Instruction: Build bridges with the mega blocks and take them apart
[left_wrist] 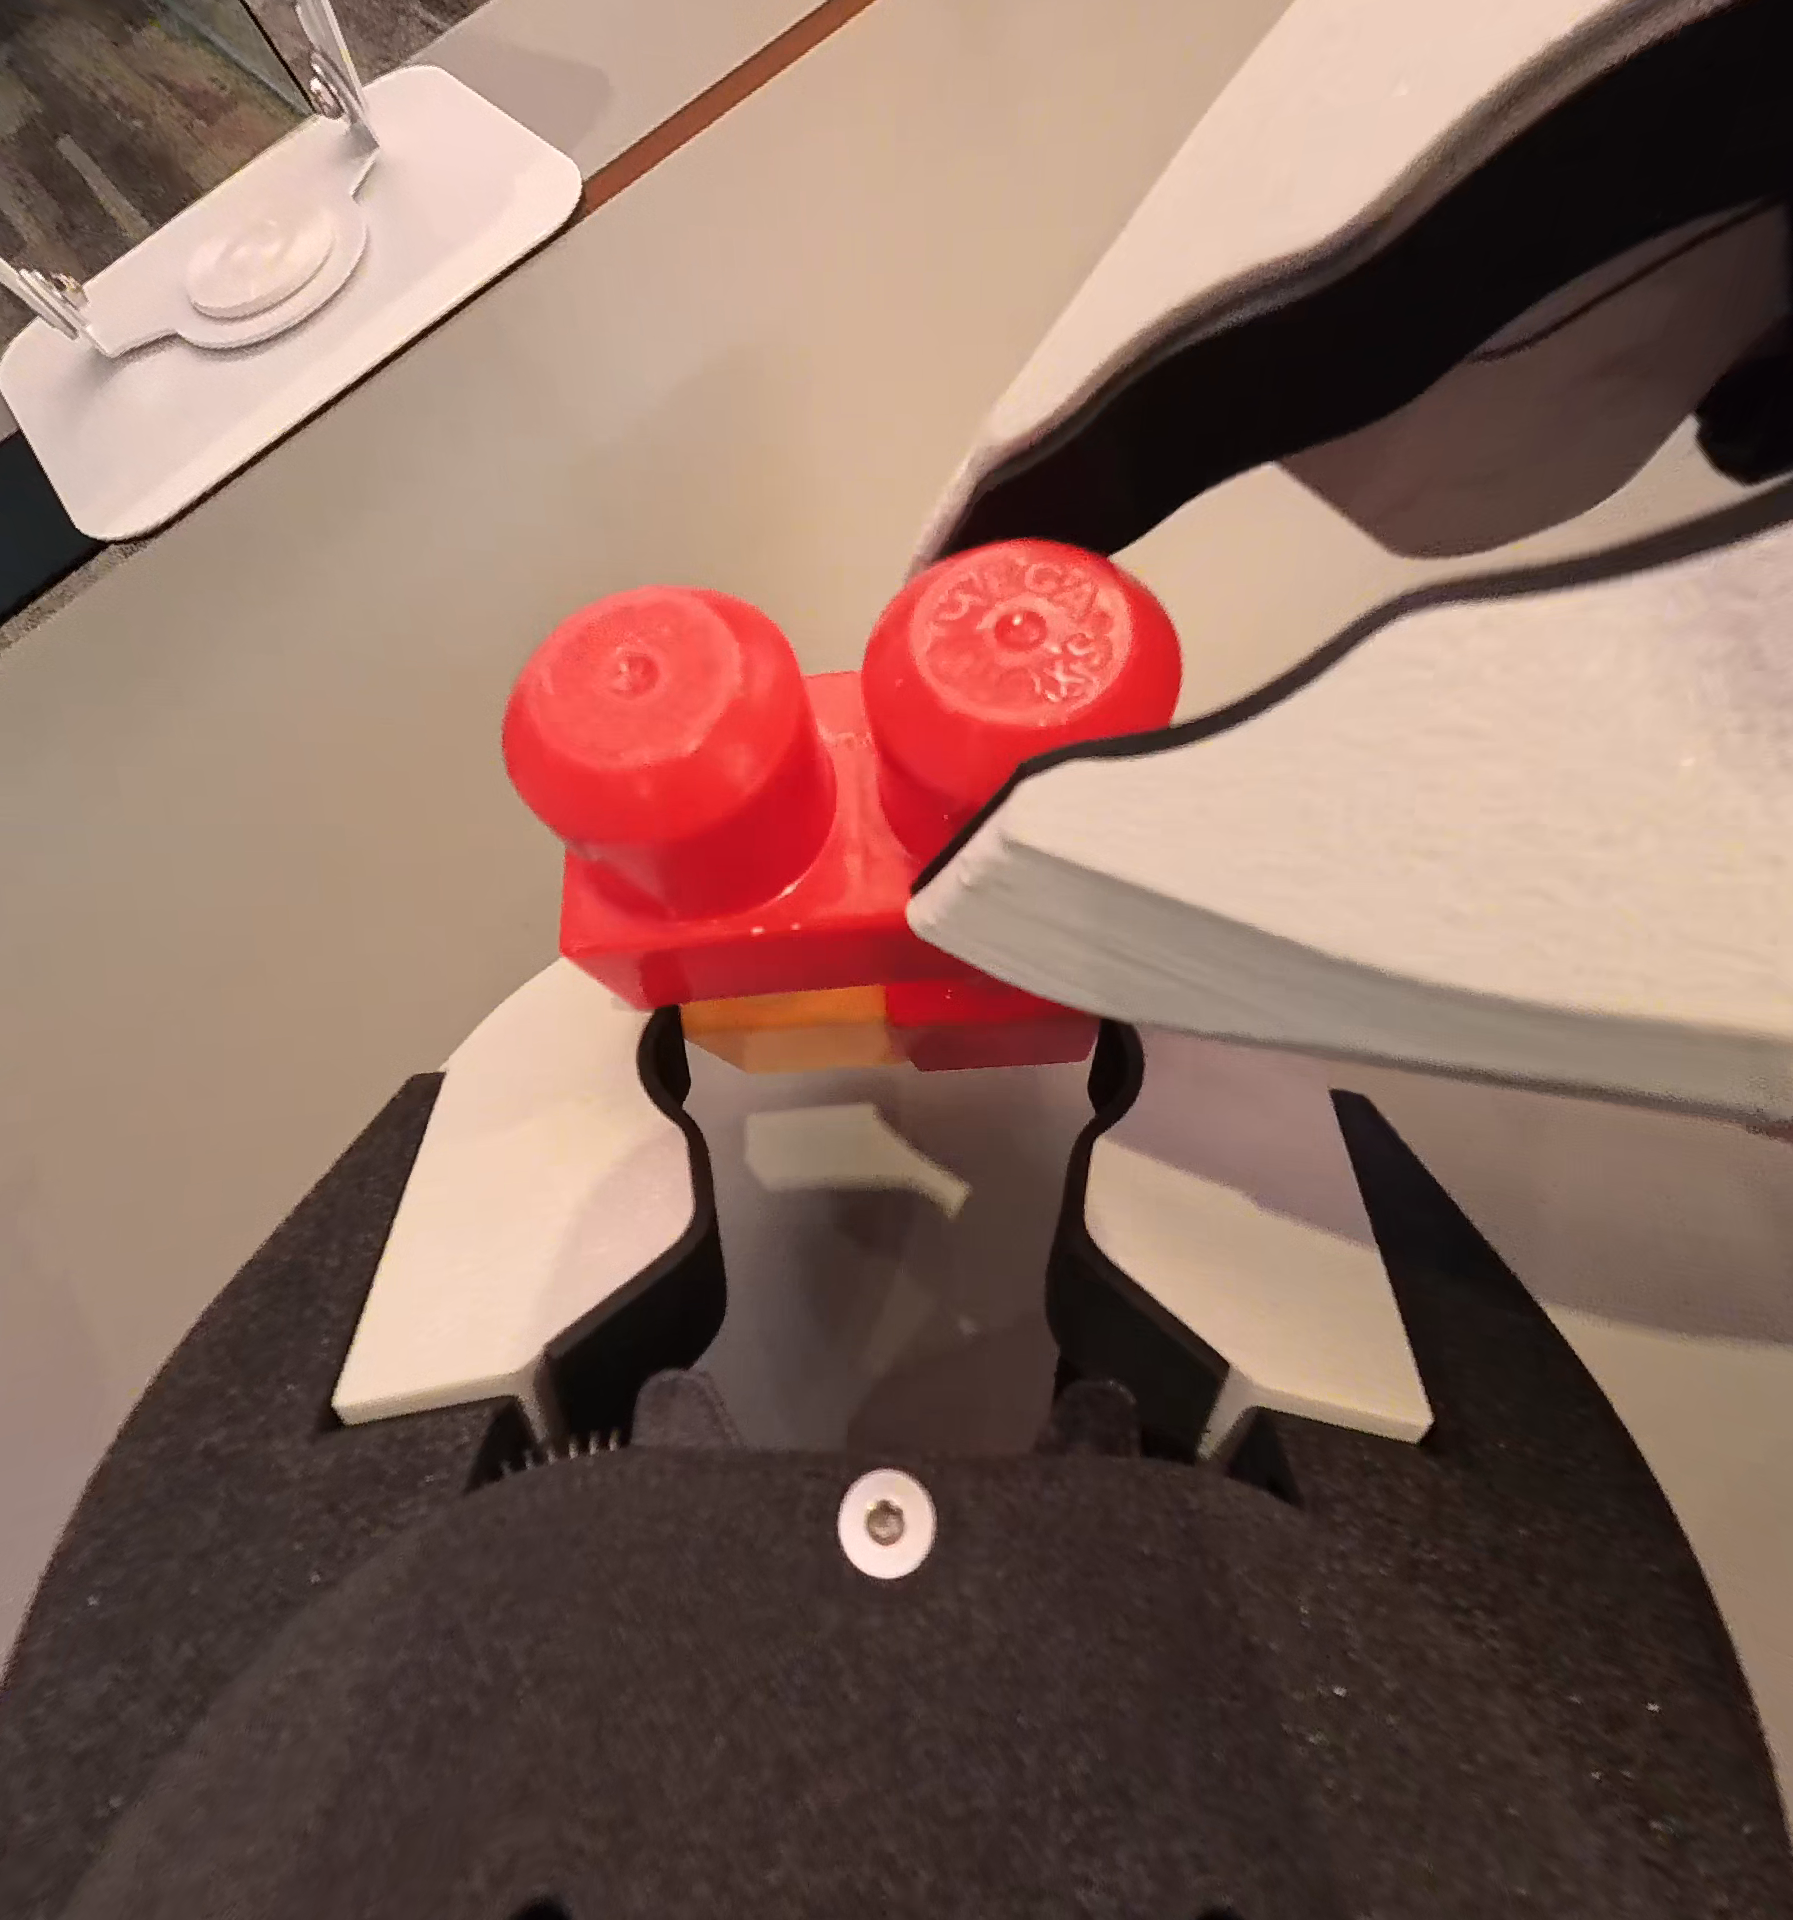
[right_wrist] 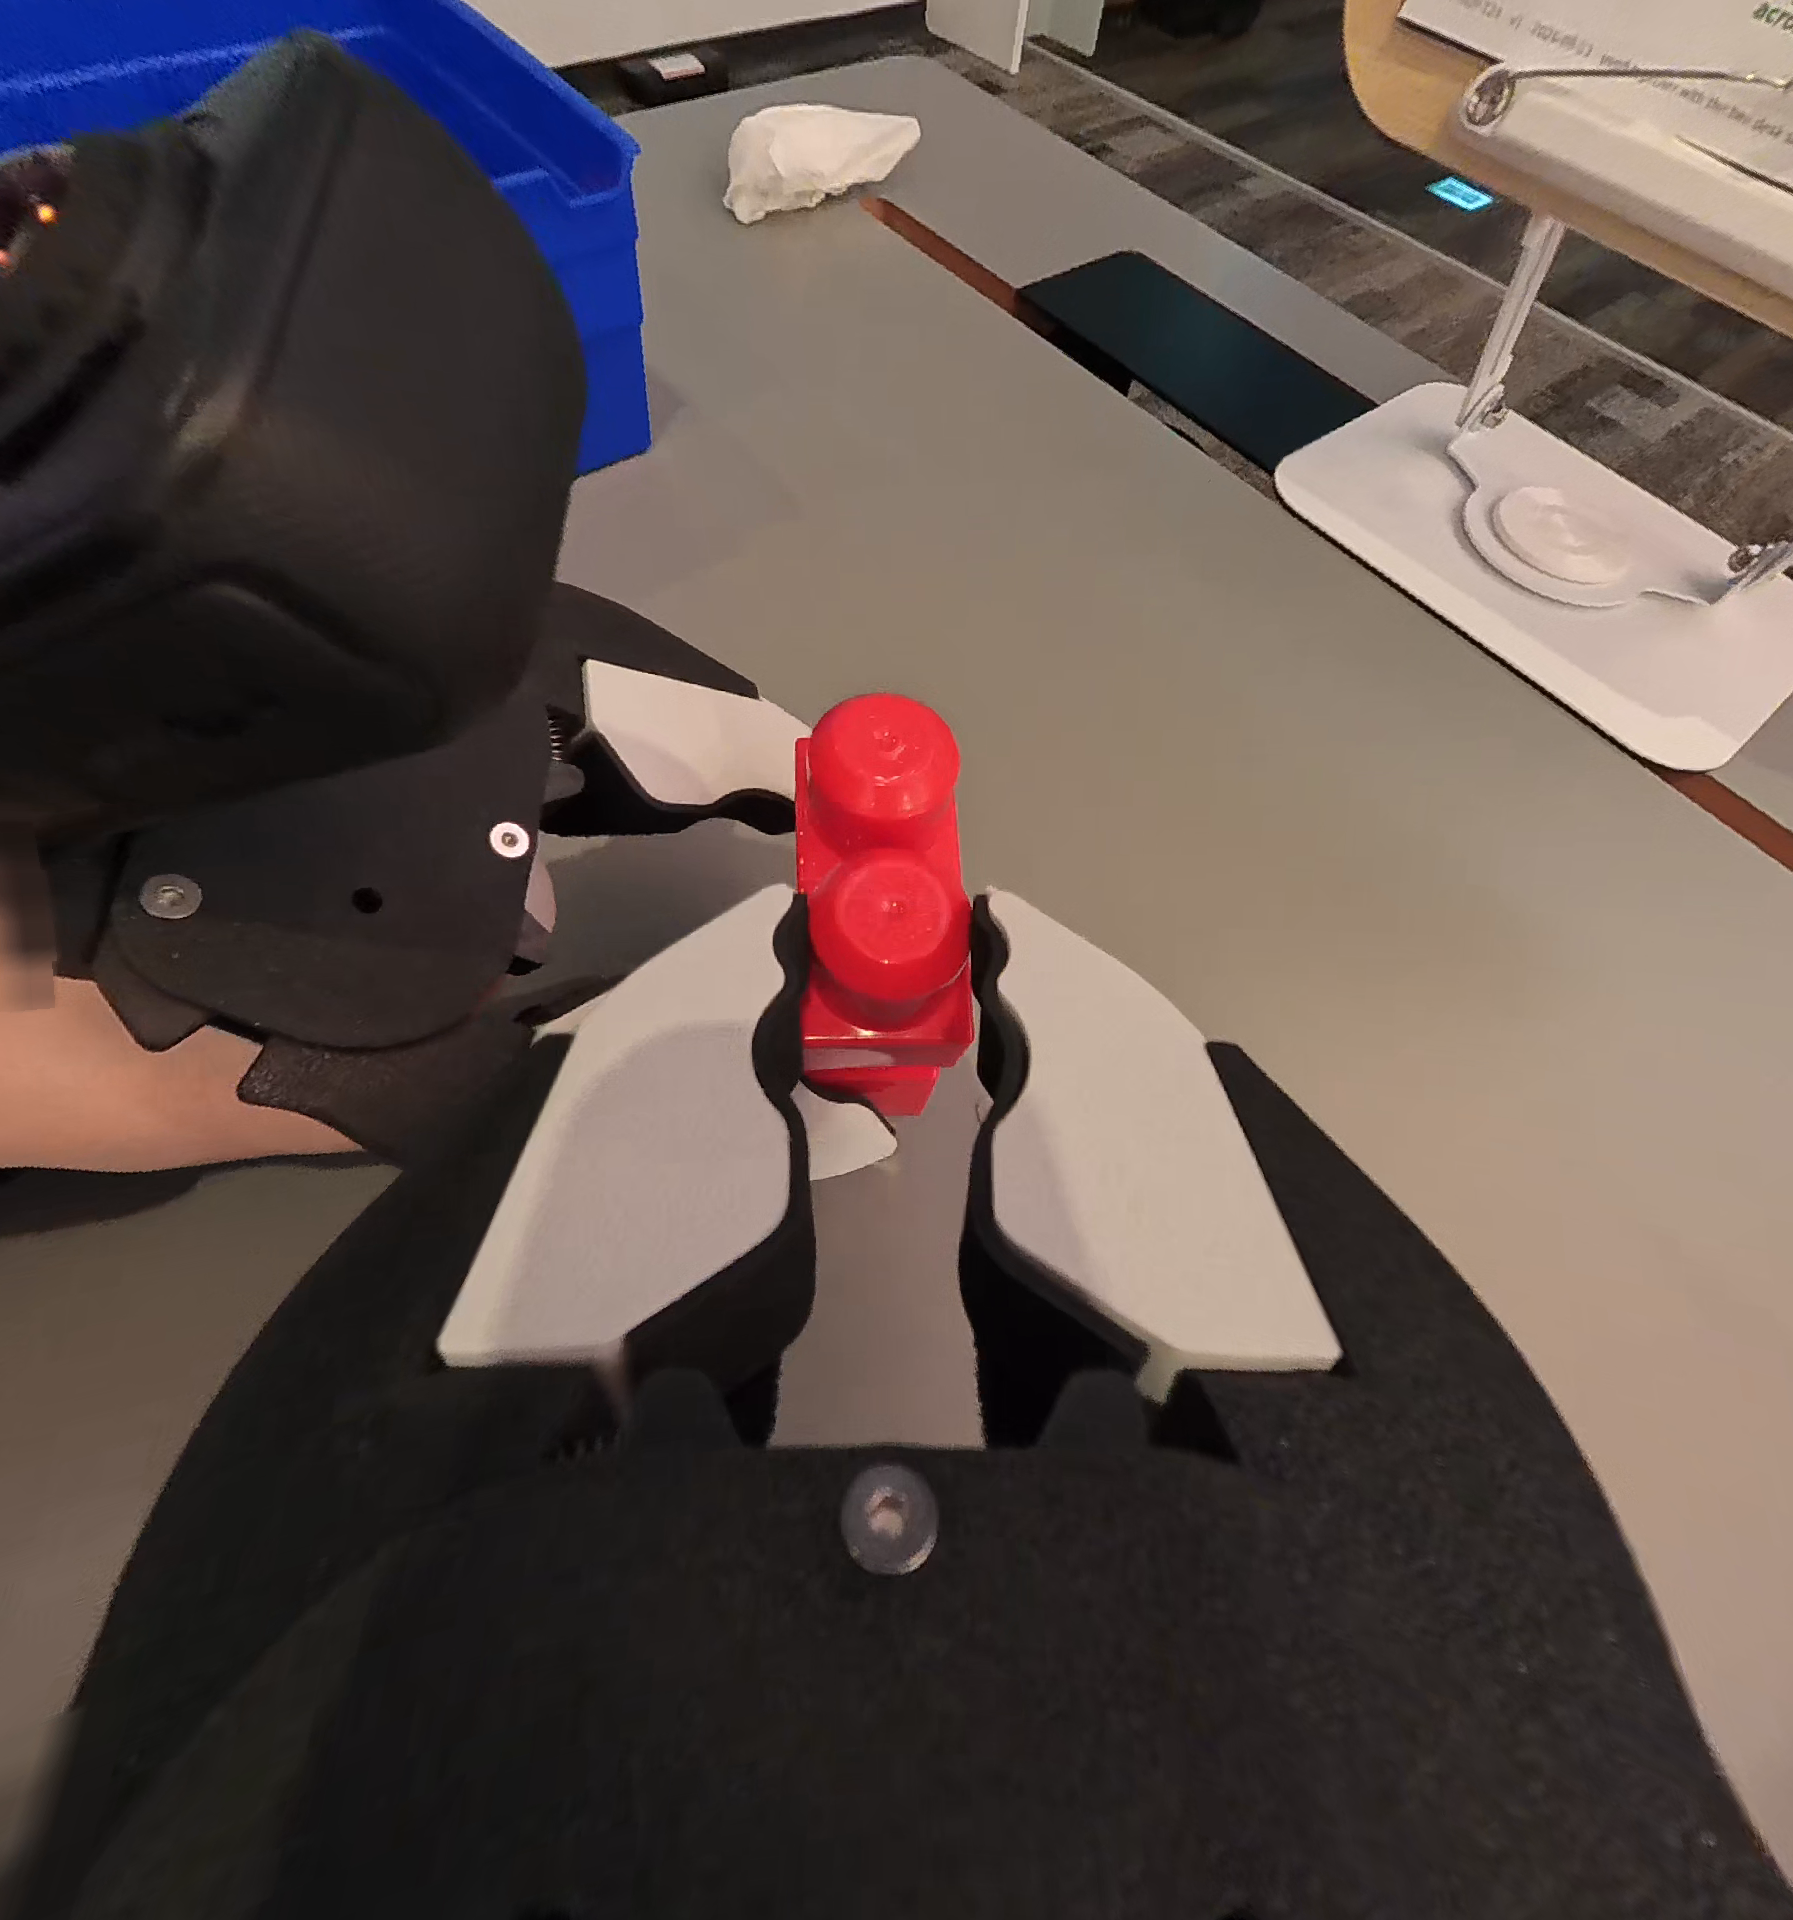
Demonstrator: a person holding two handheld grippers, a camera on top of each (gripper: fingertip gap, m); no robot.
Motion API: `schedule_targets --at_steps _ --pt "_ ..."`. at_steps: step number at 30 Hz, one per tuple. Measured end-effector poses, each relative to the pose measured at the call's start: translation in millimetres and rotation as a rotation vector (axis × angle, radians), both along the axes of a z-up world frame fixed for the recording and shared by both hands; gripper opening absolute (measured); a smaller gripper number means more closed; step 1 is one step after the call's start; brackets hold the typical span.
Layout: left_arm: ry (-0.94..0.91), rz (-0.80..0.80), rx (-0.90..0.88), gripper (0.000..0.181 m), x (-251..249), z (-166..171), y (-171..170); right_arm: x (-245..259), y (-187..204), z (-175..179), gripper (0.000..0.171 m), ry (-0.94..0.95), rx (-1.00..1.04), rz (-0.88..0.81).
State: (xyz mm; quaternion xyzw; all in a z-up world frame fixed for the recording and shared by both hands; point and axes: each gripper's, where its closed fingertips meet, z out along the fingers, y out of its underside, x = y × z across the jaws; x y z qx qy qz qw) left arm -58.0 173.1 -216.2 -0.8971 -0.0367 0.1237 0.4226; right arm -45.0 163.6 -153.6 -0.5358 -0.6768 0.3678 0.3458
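Note:
A red two-stud block [left_wrist: 726,831] sits on top of an orange block [left_wrist: 783,1029] and a second red block [left_wrist: 985,1023], all held just above the grey table [left_wrist: 248,935]. My left gripper [left_wrist: 887,1039] is shut on this lower layer. My right gripper [right_wrist: 884,935] is shut on the near stud of the top red block [right_wrist: 881,790]. One of its fingers [left_wrist: 1391,883] reaches in from the right in the left wrist view. The lower red block [right_wrist: 887,1086] shows under the top one. The left gripper's finger [right_wrist: 684,738] comes in from the left.
A blue bin [right_wrist: 559,156] stands at the back left of the table [right_wrist: 1287,935], with a crumpled white tissue [right_wrist: 819,156] beyond it. A white stand base [right_wrist: 1557,613] and a black slab [right_wrist: 1183,353] sit at the table's right edge. A person's forearm [right_wrist: 92,1091] rests at the left.

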Motion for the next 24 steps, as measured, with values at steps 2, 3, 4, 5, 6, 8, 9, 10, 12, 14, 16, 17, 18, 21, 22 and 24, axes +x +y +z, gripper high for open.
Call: schedule_targets --at_steps 2,3,4,5,6,8,9,10,12,14,16,17,18,21,22,24 --pt "0.003 0.005 -0.004 0.077 -0.6 -0.4 0.0 -0.7 -0.4 -1.7 0.029 -0.012 0.008 -0.002" --pt "0.003 0.008 -0.004 0.077 -1.2 -0.6 -0.1 -0.7 -0.6 -2.6 0.029 -0.019 0.015 -0.004" --pt "0.002 0.011 -0.005 0.077 -1.5 -1.0 -0.4 -0.6 -0.8 -3.4 0.029 -0.027 0.023 -0.004" --pt "0.002 0.011 -0.005 0.077 -1.6 -1.4 -0.5 -0.7 -0.9 -3.9 0.029 -0.032 0.029 -0.006" --pt "0.006 0.013 -0.006 0.077 -2.2 -1.7 -0.7 -0.8 -1.0 -4.5 0.029 -0.039 0.031 -0.009" --pt "0.011 0.02 0.002 0.077 -3.4 -0.9 -0.7 -1.4 -1.2 -4.5 0.029 -0.042 0.042 -0.009" --pt "0.006 0.02 0.004 0.077 -3.4 -0.7 -0.7 -1.6 -1.3 -4.3 0.029 -0.04 0.049 -0.007" --pt "0.003 0.02 0.005 0.077 -3.4 -0.2 -0.6 -1.7 -1.3 -4.1 0.029 -0.039 0.054 -0.005" --pt "0.007 0.013 0.008 0.077 -3.2 1.6 -0.5 -1.3 -1.7 -2.3 0.029 -0.025 0.059 0.008" --pt "0.004 -0.002 0.012 0.077 -1.4 4.1 -0.6 0.5 -2.1 0.8 0.029 -0.007 0.061 0.03" --pt "0.01 -0.012 0.016 0.077 -0.5 6.3 -1.2 2.2 -0.3 7.0 0.03 0.025 0.056 0.037" --pt "0.016 -0.014 0.013 0.077 -0.6 6.9 -1.7 2.7 -0.5 12.0 0.03 0.051 0.044 0.045" --pt "0.017 -0.018 0.014 0.077 -0.3 7.3 -2.0 3.5 -1.7 17.0 0.03 0.071 0.02 0.058" --pt "-0.003 -0.025 0.035 0.077 2.4 9.0 -0.2 4.9 -8.7 25.1 0.012 0.087 -0.073 0.121" --pt "-0.006 -0.024 0.034 0.077 2.7 8.4 0.2 3.9 -8.4 24.4 0.015 0.083 -0.091 0.121" --pt "0.018 -0.022 0.026 0.077 2.2 8.4 0.2 2.1 -2.5 24.6 0.021 0.086 -0.077 0.098"
